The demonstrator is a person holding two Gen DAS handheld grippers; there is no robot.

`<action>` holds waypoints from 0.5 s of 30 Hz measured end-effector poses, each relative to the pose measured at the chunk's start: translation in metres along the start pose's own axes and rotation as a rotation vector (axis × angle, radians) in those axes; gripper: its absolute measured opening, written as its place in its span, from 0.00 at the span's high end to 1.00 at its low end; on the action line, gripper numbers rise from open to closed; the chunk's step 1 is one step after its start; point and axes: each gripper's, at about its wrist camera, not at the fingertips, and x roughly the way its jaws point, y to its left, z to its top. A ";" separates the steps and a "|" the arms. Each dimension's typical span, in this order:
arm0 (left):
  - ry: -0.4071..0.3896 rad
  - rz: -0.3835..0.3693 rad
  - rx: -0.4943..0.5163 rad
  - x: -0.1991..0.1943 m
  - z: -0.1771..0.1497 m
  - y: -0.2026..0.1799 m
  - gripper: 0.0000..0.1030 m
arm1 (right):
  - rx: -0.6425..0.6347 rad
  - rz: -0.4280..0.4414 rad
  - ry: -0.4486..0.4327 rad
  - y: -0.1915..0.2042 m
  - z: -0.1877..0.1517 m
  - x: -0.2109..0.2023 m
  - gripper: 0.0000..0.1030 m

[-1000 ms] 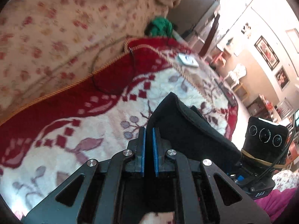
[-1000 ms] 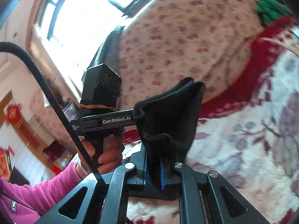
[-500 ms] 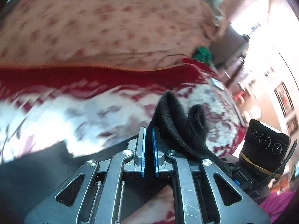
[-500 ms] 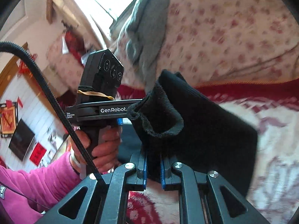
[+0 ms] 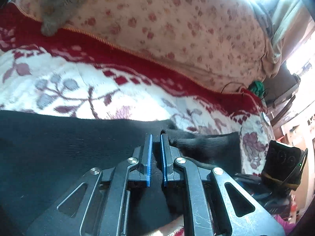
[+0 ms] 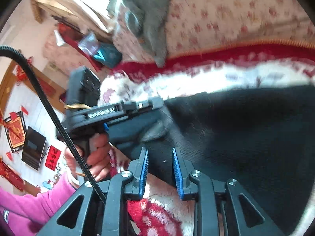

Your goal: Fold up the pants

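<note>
The black pants (image 5: 69, 149) lie spread flat on the red and white floral blanket (image 5: 122, 90); they also fill the right of the right wrist view (image 6: 246, 129). My left gripper (image 5: 156, 137) is low on the pants, its blue pads nearly closed with black cloth between them. My right gripper (image 6: 159, 151) has its blue pads apart over the pants' edge, with the cloth lying loose between them. The left gripper also shows in the right wrist view (image 6: 126, 110), held by a hand in a pink sleeve.
A cream floral quilt (image 5: 177, 23) with a grey garment (image 5: 59, 4) on it rises behind the blanket. A green bundle (image 5: 257, 87) lies at the blanket's far corner. The room's wall with red decorations (image 6: 15, 129) lies to the left.
Both grippers have come down from holding the pants bunched in the air to the blanket, where the pants now lie flat. The right gripper's pads have opened and let go of the cloth.
</note>
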 end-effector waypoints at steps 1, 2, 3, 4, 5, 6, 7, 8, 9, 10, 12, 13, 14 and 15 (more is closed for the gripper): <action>-0.012 -0.001 0.006 -0.006 0.000 -0.004 0.94 | -0.014 0.006 -0.031 0.002 -0.001 -0.014 0.77; -0.021 -0.006 0.019 -0.011 -0.001 -0.009 0.94 | -0.018 0.010 -0.053 0.002 -0.002 -0.026 0.75; -0.028 -0.014 0.034 -0.015 -0.001 -0.016 0.94 | -0.015 -0.001 -0.078 0.001 -0.003 -0.038 0.72; -0.034 -0.022 0.051 -0.018 -0.003 -0.023 0.94 | 0.000 -0.037 -0.104 -0.005 -0.003 -0.052 0.70; -0.036 -0.029 0.069 -0.019 -0.005 -0.032 0.94 | 0.016 -0.060 -0.122 -0.010 -0.001 -0.059 0.70; -0.035 -0.041 0.085 -0.020 -0.008 -0.041 0.94 | 0.028 -0.074 -0.135 -0.013 0.000 -0.066 0.70; -0.031 -0.055 0.094 -0.020 -0.010 -0.047 0.94 | 0.047 -0.107 -0.154 -0.020 0.001 -0.074 0.70; -0.022 -0.071 0.101 -0.018 -0.012 -0.055 0.94 | 0.058 -0.140 -0.167 -0.024 0.001 -0.080 0.70; -0.013 -0.081 0.105 -0.016 -0.014 -0.061 0.94 | 0.062 -0.171 -0.175 -0.028 0.002 -0.083 0.70; -0.004 -0.087 0.110 -0.014 -0.018 -0.066 0.94 | 0.062 -0.190 -0.180 -0.030 0.001 -0.088 0.69; 0.007 -0.075 0.133 -0.008 -0.024 -0.077 0.94 | 0.068 -0.242 -0.178 -0.041 0.004 -0.088 0.60; 0.016 -0.062 0.141 -0.002 -0.027 -0.081 0.93 | 0.072 -0.283 -0.178 -0.045 0.005 -0.089 0.56; 0.025 -0.064 0.138 0.002 -0.029 -0.083 0.88 | 0.071 -0.303 -0.182 -0.050 0.004 -0.090 0.55; 0.040 -0.074 0.131 0.007 -0.030 -0.085 0.85 | 0.072 -0.307 -0.182 -0.056 0.004 -0.090 0.53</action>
